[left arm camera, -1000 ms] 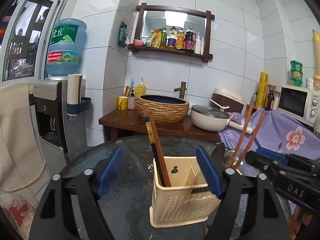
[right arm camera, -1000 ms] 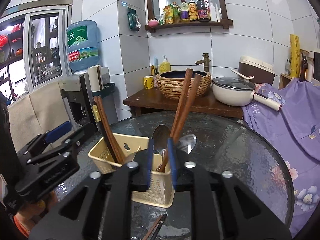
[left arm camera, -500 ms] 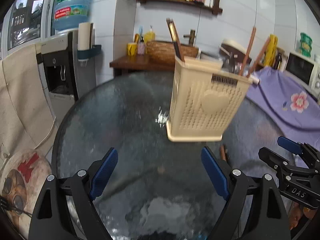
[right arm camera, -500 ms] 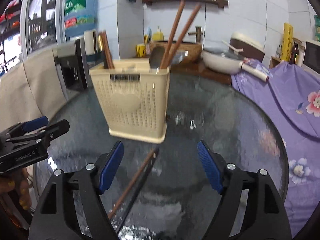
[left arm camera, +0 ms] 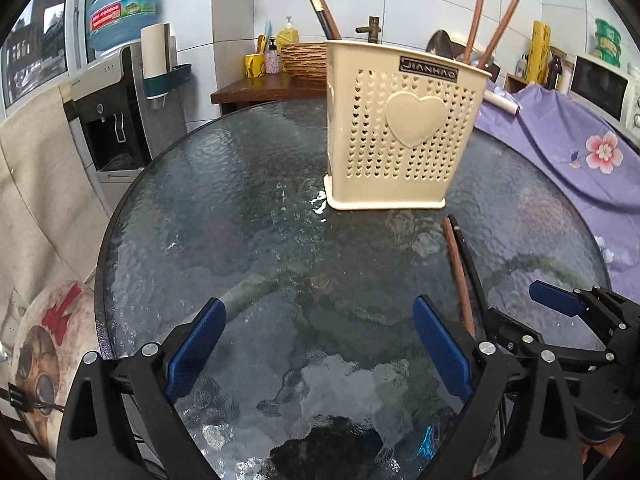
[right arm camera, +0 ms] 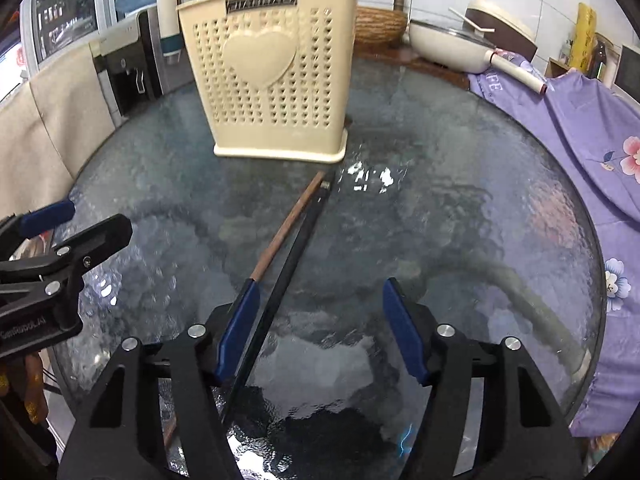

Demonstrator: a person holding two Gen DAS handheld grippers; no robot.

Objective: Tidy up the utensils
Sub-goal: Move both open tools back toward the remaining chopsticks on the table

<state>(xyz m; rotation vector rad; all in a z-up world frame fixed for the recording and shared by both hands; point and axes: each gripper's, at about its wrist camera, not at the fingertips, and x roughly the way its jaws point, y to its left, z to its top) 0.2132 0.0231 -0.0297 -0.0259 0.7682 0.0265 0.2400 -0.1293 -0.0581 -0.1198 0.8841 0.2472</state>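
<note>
Both grippers, left [left arm camera: 316,354] and right [right arm camera: 320,330], have pulled back from the holder [right arm camera: 268,72] since half a second ago. Jaws wide open, empty. Two chopsticks [right arm camera: 294,224] on the tabletop [right arm camera: 460,200]; near ends hidden under the right gripper.

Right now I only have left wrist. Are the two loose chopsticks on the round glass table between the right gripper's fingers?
Observer: One is. In the right wrist view the right gripper is open, and the thin black chopstick runs between its fingers, close to the left blue pad.
Operator: The brown wooden one?
Observer: The brown wooden chopstick lies left of the black one. Its near end disappears behind that left pad, outside the gap.
Operator: Far ends?
Observer: Both stop just short of the front right corner of the cream perforated plastic holder.
</note>
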